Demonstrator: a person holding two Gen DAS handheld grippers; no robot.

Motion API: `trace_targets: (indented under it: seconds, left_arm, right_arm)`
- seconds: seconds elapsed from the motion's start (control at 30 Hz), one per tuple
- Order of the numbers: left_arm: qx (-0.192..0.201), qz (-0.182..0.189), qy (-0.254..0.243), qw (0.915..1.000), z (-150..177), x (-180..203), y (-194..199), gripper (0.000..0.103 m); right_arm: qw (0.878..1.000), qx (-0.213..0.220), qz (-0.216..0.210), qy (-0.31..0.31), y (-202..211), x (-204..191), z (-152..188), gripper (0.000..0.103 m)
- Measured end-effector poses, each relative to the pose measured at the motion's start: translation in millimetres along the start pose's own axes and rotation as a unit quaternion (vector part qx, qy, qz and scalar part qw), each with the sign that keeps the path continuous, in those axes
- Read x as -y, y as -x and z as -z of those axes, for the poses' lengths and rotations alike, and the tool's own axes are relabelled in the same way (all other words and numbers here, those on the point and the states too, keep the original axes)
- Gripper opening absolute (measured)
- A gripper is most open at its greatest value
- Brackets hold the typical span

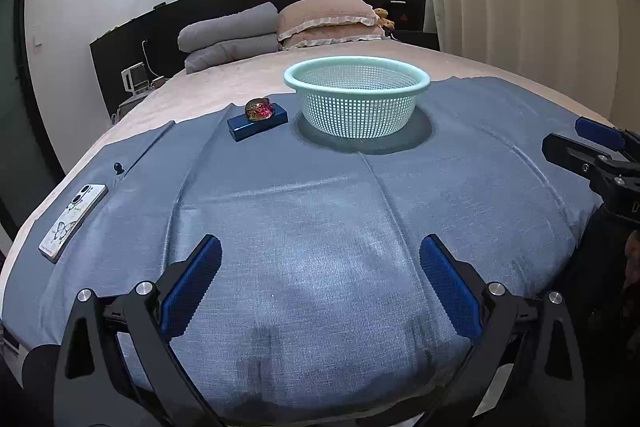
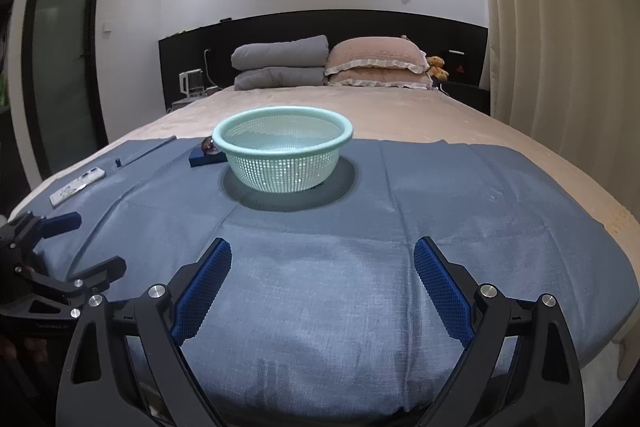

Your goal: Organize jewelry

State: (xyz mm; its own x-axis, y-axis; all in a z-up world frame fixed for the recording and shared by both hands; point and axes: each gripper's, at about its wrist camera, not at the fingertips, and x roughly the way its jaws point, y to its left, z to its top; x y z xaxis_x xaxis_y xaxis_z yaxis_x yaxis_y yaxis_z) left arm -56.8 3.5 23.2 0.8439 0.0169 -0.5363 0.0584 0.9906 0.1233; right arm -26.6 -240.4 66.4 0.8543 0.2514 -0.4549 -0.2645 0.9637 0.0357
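I hold my left tool [image 1: 320, 255] low over the near end of a blue cloth [image 1: 320, 211] spread across a bed [image 1: 240, 75], its two blue-padded fingers [image 1: 192, 287] spread wide with nothing between them. My right tool [image 2: 322, 259] hovers beside it at much the same height, likewise released and empty, fingers pointing up the bed toward the headboard. From the left wrist view the right tool shows at the far right edge, level and clear of the cloth; from the right wrist view the left tool appears at the lower left, also splayed apart.

Ahead of both tools, a pale green mesh basket [image 1: 356, 99] stands upright on the cloth, and I can see nothing inside it. Just to its left lies a dark blue box [image 1: 258, 125] with a piece of jewelry [image 1: 260, 109], reddish and gold, resting on its lid; from the right wrist view the basket partly hides both. Well apart, near the cloth's left edge, a phone [image 1: 74, 217] lies flat in a butterfly-printed case, with a small dark knob-like object [image 1: 118, 167] just beyond it. Folded grey bedding [image 1: 228, 35] and pink pillows [image 1: 330, 21] are stacked at the headboard.
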Motion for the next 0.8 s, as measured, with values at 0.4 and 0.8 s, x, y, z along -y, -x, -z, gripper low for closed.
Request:
trace_targets:
  seconds: [0.4,0.8]
  left_arm:
    - [0.004,0.015,0.002,0.9999,1.6,-2.3,3.5,0.097]
    - [-0.003,0.015,0.002,0.9999,4.6,-5.7,2.4,0.097]
  right_arm:
    - [1.000,-0.009,0.005,-0.005,-0.7,3.8,1.6,0.088]
    - [1.000,-0.014,0.002,0.001,-2.4,2.0,2.4,0.088]
